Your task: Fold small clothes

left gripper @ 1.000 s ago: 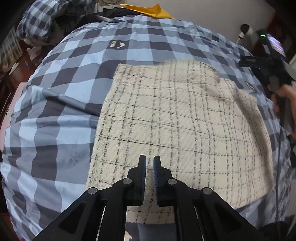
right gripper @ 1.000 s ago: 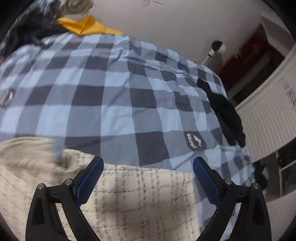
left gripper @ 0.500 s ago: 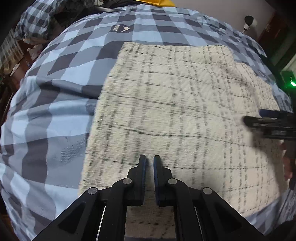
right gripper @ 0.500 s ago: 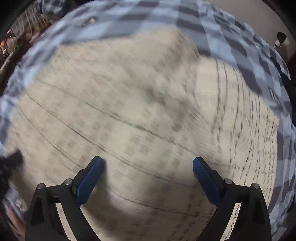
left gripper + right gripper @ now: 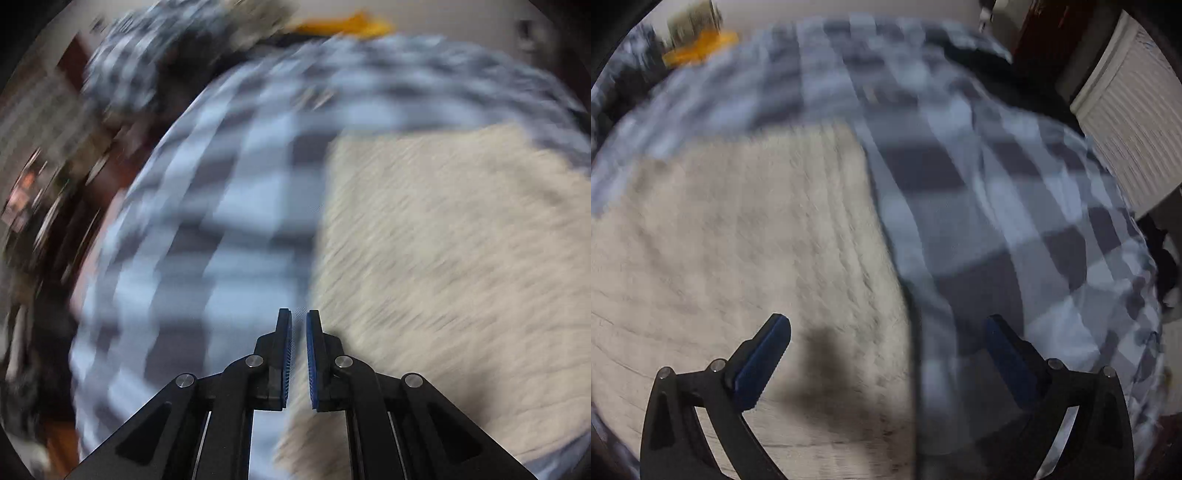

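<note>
Fingers of the left gripper [image 5: 299, 325] stand almost together, only a thin slit between the blue pads, and nothing is caught in that slit; they hang over the left edge of the cream garment [image 5: 450, 266], which fills the view from about 1 o'clock round to 5 o'clock. That edge runs up from the fingertips toward 12 o'clock, with the blue-and-grey checked bedspread [image 5: 229, 206] on its 9 o'clock side. Both views are heavily smeared, so the weave of the cloth cannot be read. At 12 o'clock in the left view an orange item [image 5: 343, 26] lies at the far end of the bed, beside a dark heap too blurred to name. On the right gripper [image 5: 886, 328] the fingers are spread wide, their jaws having just been opening, and nothing is held between them: the left pad hovers over the cream cloth, the right pad over the bedspread, so the garment's right edge passes up between them toward 12 o'clock. A dark shadow falls on the cloth between the pads. A white ribbed panel [image 5: 1134, 125] stands at 2 o'clock.
</note>
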`<control>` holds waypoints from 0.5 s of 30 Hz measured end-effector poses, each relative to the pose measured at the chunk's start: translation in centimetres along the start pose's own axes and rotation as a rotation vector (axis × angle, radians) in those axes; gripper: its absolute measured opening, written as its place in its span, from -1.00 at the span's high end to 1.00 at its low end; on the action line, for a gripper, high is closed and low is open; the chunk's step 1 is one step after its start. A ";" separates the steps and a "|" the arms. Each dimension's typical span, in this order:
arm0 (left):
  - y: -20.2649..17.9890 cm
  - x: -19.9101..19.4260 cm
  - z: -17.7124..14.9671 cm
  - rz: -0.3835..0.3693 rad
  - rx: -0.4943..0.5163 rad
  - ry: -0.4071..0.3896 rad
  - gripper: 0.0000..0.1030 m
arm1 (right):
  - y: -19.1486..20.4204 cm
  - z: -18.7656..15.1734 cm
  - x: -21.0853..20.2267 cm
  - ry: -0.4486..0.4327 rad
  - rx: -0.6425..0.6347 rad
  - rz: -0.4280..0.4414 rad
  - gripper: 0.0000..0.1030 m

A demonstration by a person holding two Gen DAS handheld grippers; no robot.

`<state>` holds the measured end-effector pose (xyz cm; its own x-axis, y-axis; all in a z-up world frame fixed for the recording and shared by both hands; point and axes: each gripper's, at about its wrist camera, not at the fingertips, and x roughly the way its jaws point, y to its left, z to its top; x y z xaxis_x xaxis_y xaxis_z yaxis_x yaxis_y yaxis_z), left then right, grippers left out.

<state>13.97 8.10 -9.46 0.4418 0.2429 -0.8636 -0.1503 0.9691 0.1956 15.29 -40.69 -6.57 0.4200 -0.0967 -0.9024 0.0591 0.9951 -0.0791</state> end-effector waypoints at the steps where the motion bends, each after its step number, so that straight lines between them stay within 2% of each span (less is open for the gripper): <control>1: -0.9 -0.2 1.0 -0.047 0.026 -0.023 0.87 | 1.1 0.7 -0.7 -0.028 0.000 0.040 -0.97; 2: -1.7 -0.1 2.2 -0.109 0.044 -0.041 0.87 | 3.3 1.7 -1.5 -0.057 -0.013 0.103 -0.97; 4: -3.1 1.1 4.8 -0.305 0.042 -0.058 0.87 | 7.7 3.1 -1.9 -0.075 -0.055 0.194 -0.97; 5: -3.6 2.2 5.8 -0.369 0.032 -0.056 0.87 | 10.5 3.8 -2.0 -0.080 -0.096 0.236 -0.97; 6: -4.1 3.2 6.5 -0.389 0.033 -0.050 0.87 | 14.4 4.4 -1.9 -0.085 -0.168 0.268 -0.97; 7: -4.9 4.7 7.3 -0.370 0.051 -0.039 0.87 | 17.6 4.5 -1.7 -0.081 -0.243 0.278 -0.97; 8: -5.5 5.9 7.8 -0.338 0.067 -0.024 0.88 | 22.4 4.7 -0.8 -0.052 -0.386 0.275 -0.97; 10: -6.1 9.0 8.2 -0.282 0.111 0.034 0.87 | 28.1 4.0 1.2 -0.039 -0.588 0.240 -0.97; 11: -6.0 10.3 8.0 -0.247 0.131 0.057 0.87 | 29.8 3.5 2.1 -0.039 -0.659 0.231 -0.97; 13: -5.2 11.2 7.7 -0.212 0.143 0.027 0.87 | 31.8 2.5 4.8 -0.008 -0.781 0.220 -0.97; 14: -4.8 11.4 7.6 -0.170 0.141 0.013 0.87 | 31.4 2.6 6.1 0.002 -0.793 0.220 -0.97; 15: -4.2 11.6 7.3 -0.143 0.135 0.004 0.87 | 30.4 3.0 6.4 0.004 -0.767 0.259 -0.97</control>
<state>26.18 7.12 -16.87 0.4466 0.1028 -0.8888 0.0341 0.9907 0.1317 22.51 -11.10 -13.51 0.3317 0.1377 -0.9333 -0.6779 0.7228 -0.1343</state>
